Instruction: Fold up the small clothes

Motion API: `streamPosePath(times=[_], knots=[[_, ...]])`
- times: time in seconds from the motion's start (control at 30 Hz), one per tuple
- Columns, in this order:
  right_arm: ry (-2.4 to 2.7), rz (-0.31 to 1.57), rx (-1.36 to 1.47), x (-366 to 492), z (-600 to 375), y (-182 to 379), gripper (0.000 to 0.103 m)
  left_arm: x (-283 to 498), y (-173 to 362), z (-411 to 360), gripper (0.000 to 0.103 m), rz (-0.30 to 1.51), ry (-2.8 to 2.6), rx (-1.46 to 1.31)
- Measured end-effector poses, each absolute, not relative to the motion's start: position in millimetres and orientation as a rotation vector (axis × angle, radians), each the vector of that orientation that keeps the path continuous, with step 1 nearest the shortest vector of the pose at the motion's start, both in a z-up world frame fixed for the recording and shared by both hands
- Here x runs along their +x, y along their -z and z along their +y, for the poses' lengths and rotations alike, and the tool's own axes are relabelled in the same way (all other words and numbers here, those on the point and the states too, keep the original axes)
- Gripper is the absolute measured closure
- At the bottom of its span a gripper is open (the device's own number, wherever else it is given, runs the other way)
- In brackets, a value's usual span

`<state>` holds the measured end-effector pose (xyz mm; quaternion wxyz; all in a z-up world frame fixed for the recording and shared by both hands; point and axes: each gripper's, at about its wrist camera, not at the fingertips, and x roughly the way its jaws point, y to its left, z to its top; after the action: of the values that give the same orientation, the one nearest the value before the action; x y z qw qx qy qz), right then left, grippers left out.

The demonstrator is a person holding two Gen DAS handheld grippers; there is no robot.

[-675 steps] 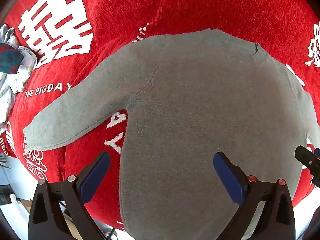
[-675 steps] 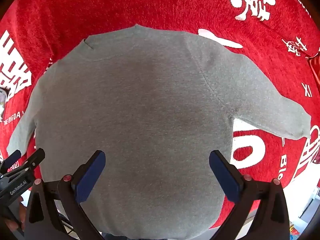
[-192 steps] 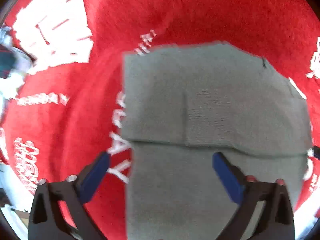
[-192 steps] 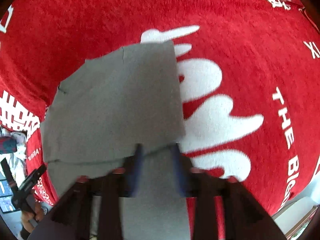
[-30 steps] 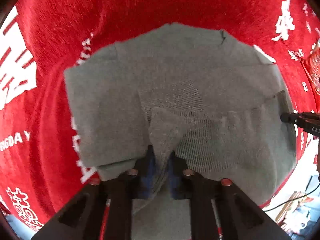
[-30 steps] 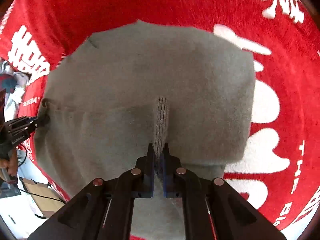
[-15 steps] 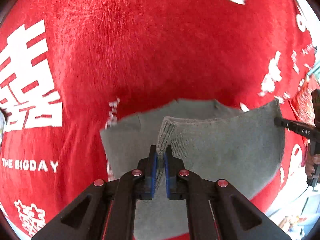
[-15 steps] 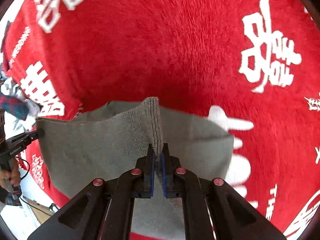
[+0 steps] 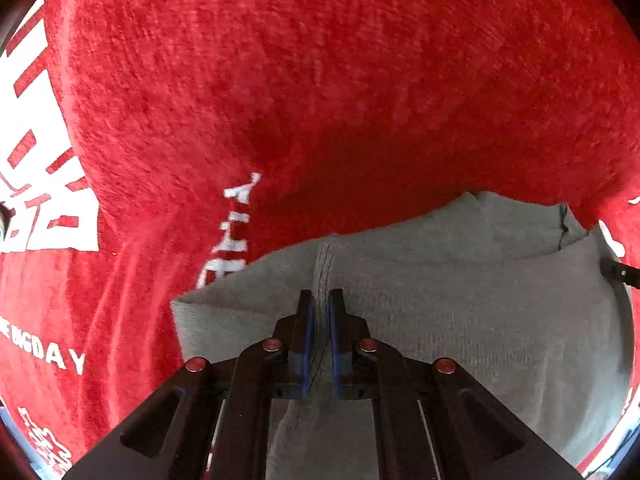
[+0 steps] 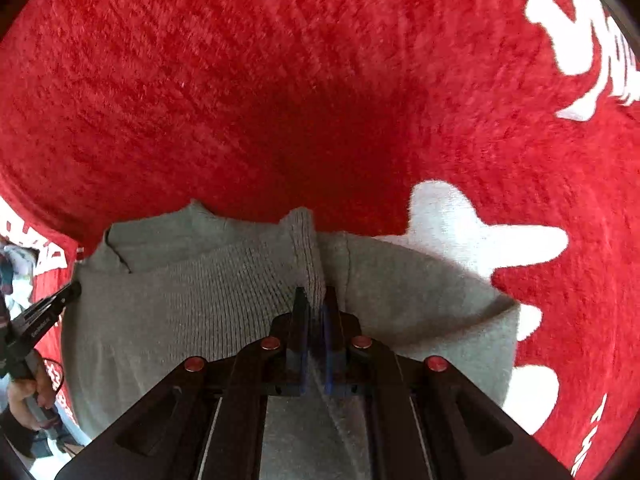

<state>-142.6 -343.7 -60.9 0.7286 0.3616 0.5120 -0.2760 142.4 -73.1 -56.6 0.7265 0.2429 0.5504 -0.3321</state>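
A small grey knitted sweater (image 9: 460,300) lies on a red blanket with its sleeves folded in. My left gripper (image 9: 321,296) is shut on the ribbed hem at its left corner, carried over near the neckline (image 9: 520,216). My right gripper (image 10: 314,294) is shut on the ribbed hem (image 10: 306,248) at the right corner of the sweater (image 10: 180,312), also close to the collar (image 10: 192,232). The lower half is doubled over the upper half. Each gripper's tip shows at the edge of the other view.
The red plush blanket (image 9: 320,80) with white lettering (image 9: 40,200) covers the whole surface. White shapes (image 10: 472,228) lie right of the sweater. A pile of other clothes (image 10: 12,272) sits at the far left edge. A hand (image 10: 24,396) holds the left gripper.
Both grippers carried the hem forward and down over the sweater toward the collar. The raised fold has come lower, nearly flat on the upper half.
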Motion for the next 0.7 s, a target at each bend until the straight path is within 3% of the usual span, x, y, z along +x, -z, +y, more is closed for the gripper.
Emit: streamPosePath(times=[0.07, 0.17, 0.4, 0.43, 0.5, 0.63, 0.67, 0.7], knots=[[0.647, 1.138, 0.781, -142, -345, 56, 0.097, 148, 51, -69, 0.091, 1.21, 0.696, 0.537], [0.734, 1.155, 0.744, -143, -348, 47, 0.079, 155, 38, -59, 0.091, 1.169, 0.608, 0.578], [0.623, 1.076, 0.881, -182, -326, 20, 0.078, 138, 4, -21, 0.091, 1.208, 0.704, 0.529], [0.616, 1.088, 0.893, -190, -318, 19, 0.073, 131, 3, -14, 0.091, 1.232, 0.723, 0.523], [0.618, 1.118, 0.919, -210, -303, 20, 0.042, 116, 5, 2, 0.091, 1.28, 0.741, 0.518], [0.62, 1.145, 0.991, -254, -271, 23, 0.042, 79, 11, 31, 0.091, 1.364, 0.744, 0.503], [0.621, 1.164, 1.012, -263, -266, 27, 0.045, 73, 15, 38, 0.091, 1.38, 0.742, 0.501], [0.627, 1.188, 1.022, -271, -261, 32, 0.054, 67, 18, 45, 0.091, 1.398, 0.737, 0.501]])
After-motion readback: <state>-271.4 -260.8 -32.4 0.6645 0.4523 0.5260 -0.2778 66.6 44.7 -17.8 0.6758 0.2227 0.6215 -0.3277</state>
